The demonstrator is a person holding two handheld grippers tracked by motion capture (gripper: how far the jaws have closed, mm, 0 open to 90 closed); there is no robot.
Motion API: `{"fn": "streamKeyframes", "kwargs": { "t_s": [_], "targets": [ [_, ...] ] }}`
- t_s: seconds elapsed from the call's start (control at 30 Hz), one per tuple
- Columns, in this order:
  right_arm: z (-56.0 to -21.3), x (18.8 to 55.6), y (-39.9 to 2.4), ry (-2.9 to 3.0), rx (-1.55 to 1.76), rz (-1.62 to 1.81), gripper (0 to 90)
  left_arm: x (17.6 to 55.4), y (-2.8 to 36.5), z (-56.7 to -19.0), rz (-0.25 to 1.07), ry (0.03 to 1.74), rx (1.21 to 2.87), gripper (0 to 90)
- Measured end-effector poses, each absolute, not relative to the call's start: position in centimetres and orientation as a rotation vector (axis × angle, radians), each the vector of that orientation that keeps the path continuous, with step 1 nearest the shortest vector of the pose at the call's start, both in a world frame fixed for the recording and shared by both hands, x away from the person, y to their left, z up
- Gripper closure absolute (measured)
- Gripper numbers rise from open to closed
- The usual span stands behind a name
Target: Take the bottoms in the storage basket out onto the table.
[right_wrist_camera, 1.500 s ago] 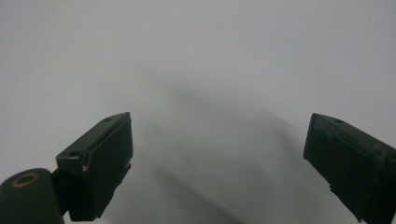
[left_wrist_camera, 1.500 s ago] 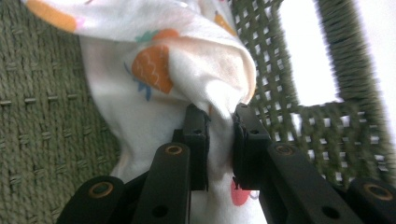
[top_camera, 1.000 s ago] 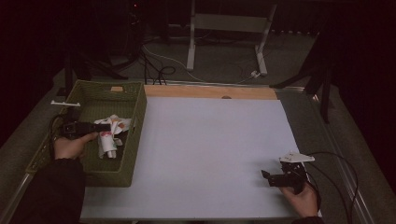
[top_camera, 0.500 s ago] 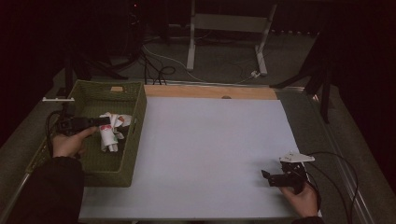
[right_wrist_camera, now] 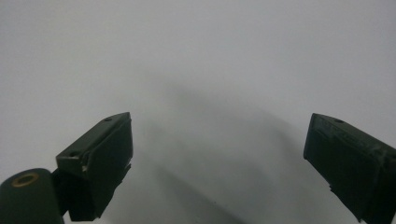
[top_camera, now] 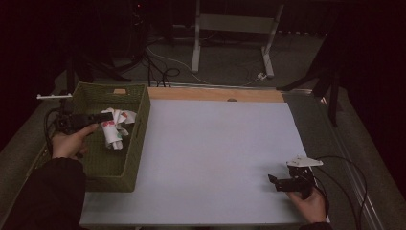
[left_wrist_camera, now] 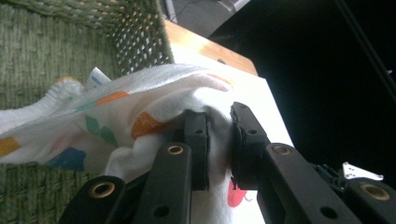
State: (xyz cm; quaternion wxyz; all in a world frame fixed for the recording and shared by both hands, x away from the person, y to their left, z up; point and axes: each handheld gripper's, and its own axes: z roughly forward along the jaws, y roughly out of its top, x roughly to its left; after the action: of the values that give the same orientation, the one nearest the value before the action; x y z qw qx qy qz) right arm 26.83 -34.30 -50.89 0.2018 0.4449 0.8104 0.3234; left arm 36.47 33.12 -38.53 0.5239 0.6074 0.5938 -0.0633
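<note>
**Left gripper clamped on patterned cloth over basket; right gripper idle with jaws apart**

Left gripper (top_camera: 98,118) sits at the left of the table, held level in the person's left hand (top_camera: 69,143) above the green woven basket (top_camera: 125,167). Its jaws are pinched on a fold of the white cloth (top_camera: 115,130). In the left gripper view the two black pads press the fabric from both sides, with only the cloth's thickness between them (left_wrist_camera: 218,140). The cloth (left_wrist_camera: 140,107) is white with orange, green and blue printed shapes, plus a red mark near the jaws. It hangs bunched from the grip, its lower part down inside the basket. A small label shows at the cloth's far edge.

Basket stands at the left edge of the pale grey table mat (top_camera: 215,158), its right wall just beside the mat's left border. Woven wall and floor (left_wrist_camera: 56,51) lie behind the cloth in the left gripper view.

Right gripper (top_camera: 282,183) is at the near right corner of the mat, in the person's right hand (top_camera: 309,203), well apart from the basket. Jaws stand wide, nothing between them; the right gripper view has bare mat (right_wrist_camera: 201,70) beyond the two pads (right_wrist_camera: 107,163). A cable (top_camera: 352,177) trails off to the right.

A wooden strip (top_camera: 215,94) runs along the mat's far edge.
</note>
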Motion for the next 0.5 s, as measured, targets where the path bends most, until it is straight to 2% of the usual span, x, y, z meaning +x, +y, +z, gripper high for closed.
{"fn": "streamKeyframes", "kwargs": {
  "t_s": [0.5],
  "targets": [
    [-50.9,26.9,-34.3,2.264,1.239,0.906,8.2,37.1,30.4,-34.9,-0.141,1.316,1.459,80.0]
  ]
}}
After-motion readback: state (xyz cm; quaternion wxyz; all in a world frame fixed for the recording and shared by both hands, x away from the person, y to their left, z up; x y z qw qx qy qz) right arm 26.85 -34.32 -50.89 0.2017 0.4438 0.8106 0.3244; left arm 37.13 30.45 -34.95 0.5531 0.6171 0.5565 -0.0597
